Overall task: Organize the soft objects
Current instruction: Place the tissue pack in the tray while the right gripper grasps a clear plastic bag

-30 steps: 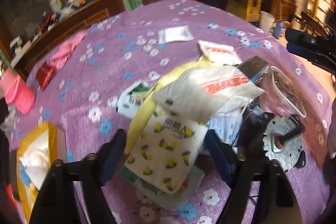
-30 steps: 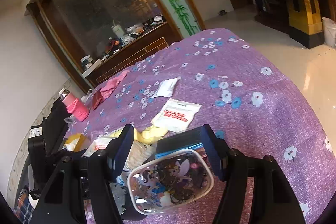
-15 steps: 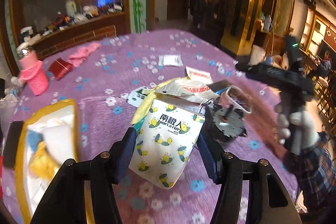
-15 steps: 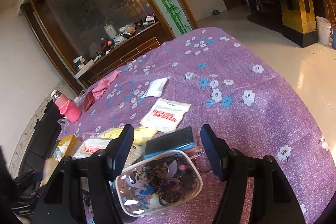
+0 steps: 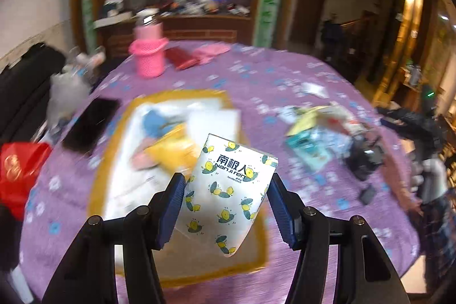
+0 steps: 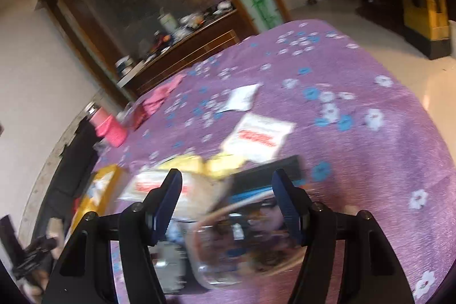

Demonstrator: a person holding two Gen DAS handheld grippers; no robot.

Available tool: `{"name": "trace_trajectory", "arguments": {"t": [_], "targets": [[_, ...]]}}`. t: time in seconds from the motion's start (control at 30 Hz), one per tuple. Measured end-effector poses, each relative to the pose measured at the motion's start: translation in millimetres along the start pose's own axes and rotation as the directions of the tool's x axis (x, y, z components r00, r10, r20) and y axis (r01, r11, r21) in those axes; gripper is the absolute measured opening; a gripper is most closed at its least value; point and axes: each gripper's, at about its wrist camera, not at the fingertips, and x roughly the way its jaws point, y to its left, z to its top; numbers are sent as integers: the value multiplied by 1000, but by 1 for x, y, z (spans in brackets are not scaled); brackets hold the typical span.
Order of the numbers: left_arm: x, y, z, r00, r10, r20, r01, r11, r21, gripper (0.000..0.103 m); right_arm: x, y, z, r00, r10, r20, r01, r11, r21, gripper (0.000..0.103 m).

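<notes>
My left gripper (image 5: pixel 226 181) is shut on a white tissue pack with a lemon print (image 5: pixel 228 190), held tilted in the air. Under and behind the pack lies a yellow-rimmed tray (image 5: pixel 97 161) with blue, yellow and white soft things in it. A pile of packets (image 5: pixel 322 130) lies on the purple flowered cloth to the right. My right gripper (image 6: pixel 226 178) stands open above that pile, over a clear cartoon-print pouch (image 6: pixel 250 241) that its pads do not touch. A white packet with red print (image 6: pixel 256 136) and a yellow cloth (image 6: pixel 211 164) lie just beyond.
A pink bottle (image 5: pixel 148 56), a red wallet (image 5: pixel 182 59) and a pink cloth (image 5: pixel 211 51) stand at the table's far side. A black phone (image 5: pixel 91 124) and a red bag (image 5: pixel 17 170) lie left of the tray. A hand (image 5: pixel 430 178) holds the right gripper.
My left gripper lifted the lemon-print tissue pack off the pile and swung it left over the yellow-rimmed tray. The right gripper has stayed over the pouch, shifting only slightly.
</notes>
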Motion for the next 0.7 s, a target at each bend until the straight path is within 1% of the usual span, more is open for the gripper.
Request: {"name": "trace_trajectory", "arguments": {"t": [0.03,0.07,0.1,0.17,0.2,0.27,0.3,0.33,0.43,0.53,0.57,0.6,0.67,0.7], "targets": [[2,4,-3,1000,16,-7,-16,1000,-8,62,1,7,2,1000,11,-22,-12,1000,-15,65],[6,11,-4,999,31,-17,-32,999,-20,62,6,20,7,997,31,-66,-34,999,-42,65],[11,16,-5,999,37,-32,-38,999,-33,63,10,28,10,995,41,-93,-46,997,-57,65],[22,22,-6,997,54,-62,-57,997,-53,64,24,50,17,984,41,-172,-58,994,-96,65],[29,24,-6,994,72,-80,-77,995,-60,64,30,58,18,981,29,-193,-51,992,-113,65],[40,25,-6,988,114,-107,-121,991,-61,65,45,74,20,972,-26,-234,-16,985,-173,65],[40,29,-7,986,122,-109,-130,989,-65,67,51,82,20,968,-50,-245,-1,979,-205,65],[39,31,-8,987,119,-107,-128,989,-75,67,55,87,18,965,-61,-254,1,974,-228,65],[28,37,-11,995,60,-78,-68,992,-103,68,57,106,9,959,-87,-271,-7,945,-326,65],[11,39,-12,998,52,-33,-55,994,-93,69,55,124,-2,954,-117,-277,-21,893,-450,66],[5,40,-13,999,47,-14,-48,995,-92,70,55,129,-7,953,-134,-270,-17,871,-491,68],[1,40,-13,999,41,-2,-41,995,-92,70,57,136,-13,951,-164,-262,-6,837,-547,71],[-5,40,-13,1000,24,20,-22,996,-92,70,66,142,-20,943,-215,-253,16,791,-612,72],[-7,39,-13,999,16,28,-14,996,-90,70,74,144,-23,937,-261,-234,51,763,-645,71]]}}
